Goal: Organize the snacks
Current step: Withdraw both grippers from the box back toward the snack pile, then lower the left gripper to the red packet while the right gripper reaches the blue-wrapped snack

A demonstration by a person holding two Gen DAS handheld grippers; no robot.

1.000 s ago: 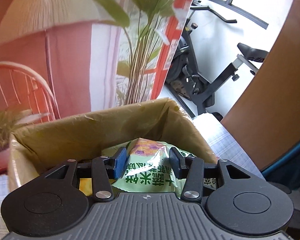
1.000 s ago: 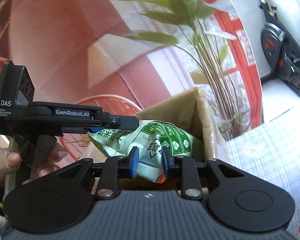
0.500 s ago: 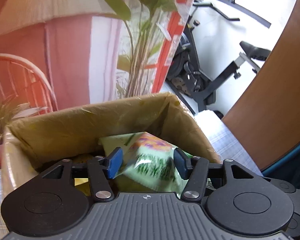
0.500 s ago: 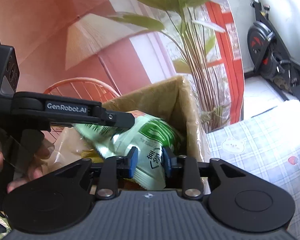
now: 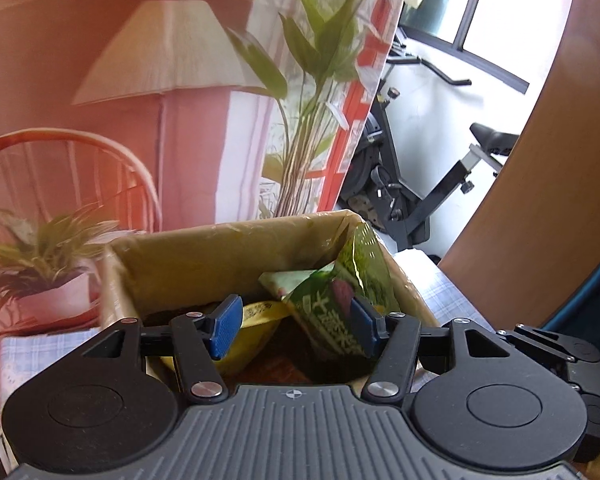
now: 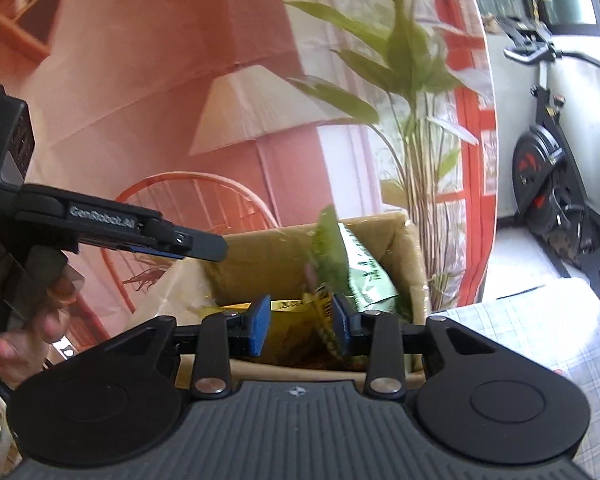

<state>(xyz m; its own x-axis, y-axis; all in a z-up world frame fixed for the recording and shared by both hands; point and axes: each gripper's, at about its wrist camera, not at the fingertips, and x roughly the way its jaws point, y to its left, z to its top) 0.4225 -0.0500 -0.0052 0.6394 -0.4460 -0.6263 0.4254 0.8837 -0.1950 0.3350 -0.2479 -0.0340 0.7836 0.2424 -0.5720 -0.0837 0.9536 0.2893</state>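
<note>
A cardboard box [image 5: 220,236] stands in front of both grippers. A green snack packet [image 5: 340,300] leans against the box's right wall, over a yellow packet [image 5: 260,316]. My left gripper [image 5: 296,328] hangs open above the box's near rim; the green packet lies just behind its right pad, not pinched. In the right wrist view the green packet [image 6: 352,264] is blurred inside the box [image 6: 268,244]. The jaws of my right gripper [image 6: 300,322] are opening, and the pads press on nothing. The left gripper [image 6: 204,248] reaches in from the left, held by a hand [image 6: 20,344].
A printed backdrop [image 5: 180,80] with a lamp, chair and plants rises right behind the box. A checked tablecloth [image 6: 540,328] covers the table to the right. An exercise bike [image 6: 548,184] stands further right, and a curved wooden panel [image 5: 540,200] is at the right edge.
Both grippers opened and let go of the green packet, then drew back and up from the box. The packet dropped and now leans on the box's right wall.
</note>
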